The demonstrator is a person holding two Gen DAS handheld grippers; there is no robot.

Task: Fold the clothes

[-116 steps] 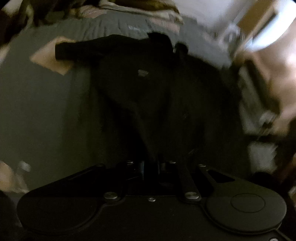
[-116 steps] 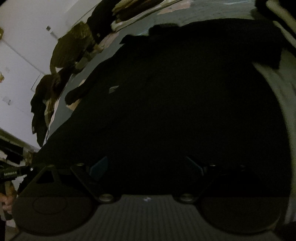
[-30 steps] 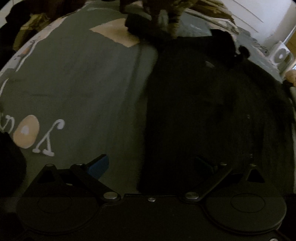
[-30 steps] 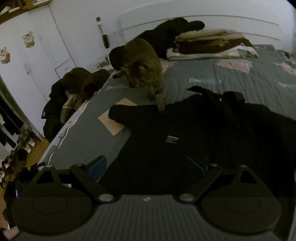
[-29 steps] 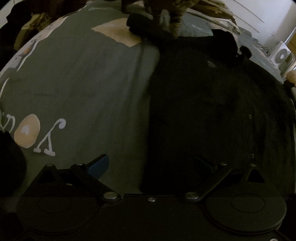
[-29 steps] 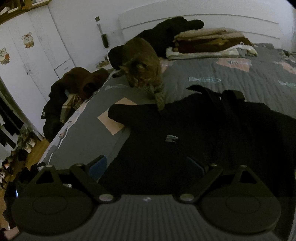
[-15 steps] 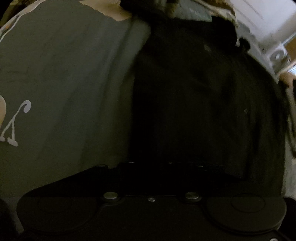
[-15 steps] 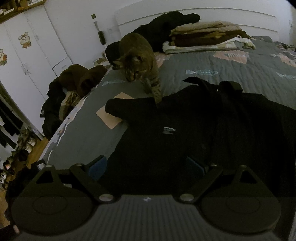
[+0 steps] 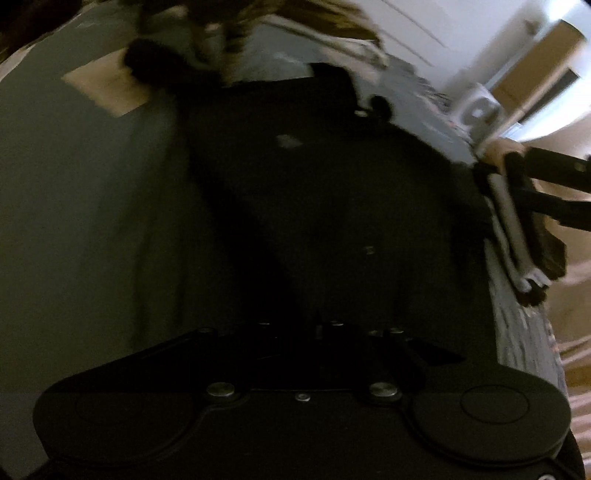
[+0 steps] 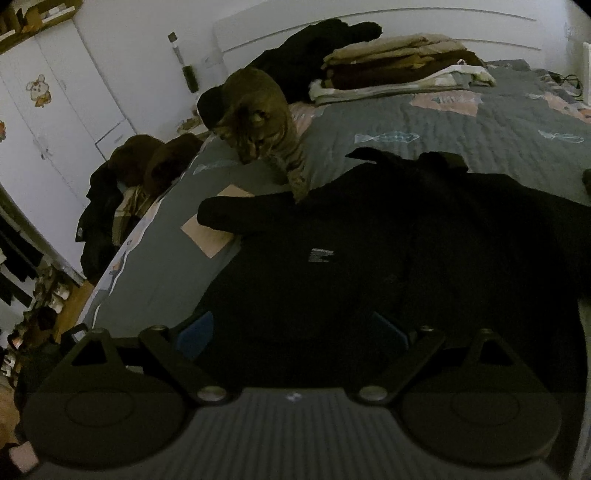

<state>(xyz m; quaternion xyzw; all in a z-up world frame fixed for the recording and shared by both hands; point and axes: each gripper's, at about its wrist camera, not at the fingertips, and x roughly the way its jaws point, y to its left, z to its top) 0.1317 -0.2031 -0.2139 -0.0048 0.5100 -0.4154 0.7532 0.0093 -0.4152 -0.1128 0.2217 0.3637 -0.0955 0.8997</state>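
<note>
Black shirt [image 10: 388, 258] lies spread on the bed [image 10: 424, 122], your left tongs [image 9: 317, 328] clamped on its hem, right tongs [image 10: 291, 332] apart above it. Lift slowly; the cat [image 10: 258, 118] stands on one sleeve.

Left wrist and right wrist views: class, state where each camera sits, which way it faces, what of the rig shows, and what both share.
Left wrist view: on the left gripper, angled down at the black long-sleeved garment on the grey quilted bedspread; jaws shut on its cloth.
Right wrist view: on the right gripper, facing the white headboard; jaws open over the garment.
Shared: garment, bedspread, tabby cat.
</note>
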